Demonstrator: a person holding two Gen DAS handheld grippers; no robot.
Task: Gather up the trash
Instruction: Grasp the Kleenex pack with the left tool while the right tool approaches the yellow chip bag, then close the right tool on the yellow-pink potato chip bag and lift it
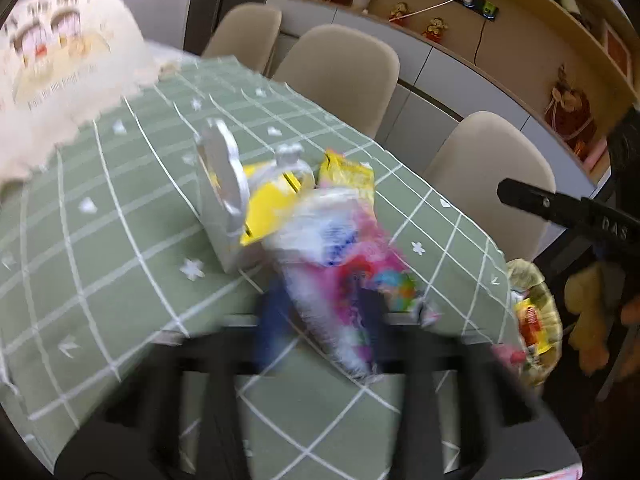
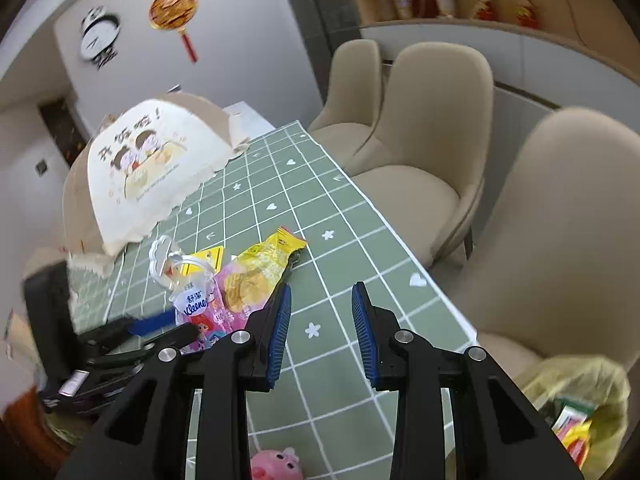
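Observation:
A pink Kleenex tissue pack (image 1: 340, 280) (image 2: 200, 312) lies on the green checked tablecloth (image 1: 120, 260). In the blurred left wrist view my left gripper (image 1: 324, 312) has it between its two fingers, shut on its near end. Behind it lie a yellow snack wrapper (image 1: 348, 176) (image 2: 260, 272) and a clear plastic package with a yellow card (image 1: 224, 184) (image 2: 168, 264). My right gripper (image 2: 320, 328) stands open over bare cloth, just right of the wrapper, with nothing between its blue pads. A yellowish trash bag (image 1: 536, 316) (image 2: 580, 408) with wrappers inside hangs off the table's right edge.
A cream mesh food cover (image 1: 60, 72) (image 2: 152, 172) stands at the far left of the table. Beige chairs (image 2: 432, 120) line the right side. A pink pig toy (image 2: 276, 462) sits near the front edge, below the right gripper.

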